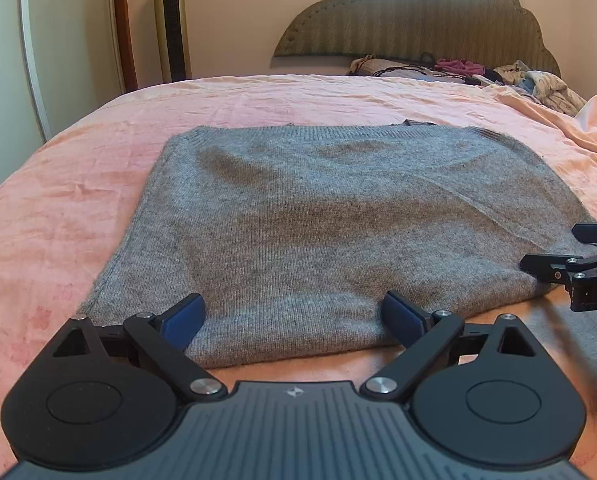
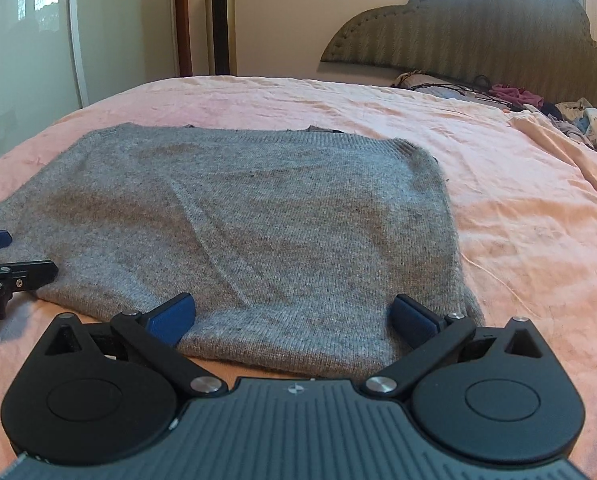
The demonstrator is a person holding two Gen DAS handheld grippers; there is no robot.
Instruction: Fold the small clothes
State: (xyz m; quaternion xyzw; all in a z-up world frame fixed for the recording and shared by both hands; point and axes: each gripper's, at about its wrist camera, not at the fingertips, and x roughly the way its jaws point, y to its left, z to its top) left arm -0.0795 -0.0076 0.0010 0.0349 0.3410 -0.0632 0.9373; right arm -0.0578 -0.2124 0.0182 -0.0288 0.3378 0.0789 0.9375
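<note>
A grey knitted sweater [image 1: 338, 220] lies folded flat in a rough rectangle on the pink bed sheet [image 1: 58, 208]; it also shows in the right wrist view [image 2: 258, 232]. My left gripper [image 1: 294, 312] is open, its blue pads on either side of the sweater's near folded edge, left part. My right gripper [image 2: 294, 314] is open the same way at the near edge, right part. The right gripper shows at the right edge of the left wrist view [image 1: 578, 264]. The left gripper shows at the left edge of the right wrist view [image 2: 2, 272].
A padded headboard [image 1: 418, 16] stands at the far end of the bed. A pile of mixed clothes and a cable [image 1: 498, 76] lies below it at the far right. A tall gold tower fan [image 1: 170, 20] and a white wardrobe [image 1: 26, 40] stand at the far left.
</note>
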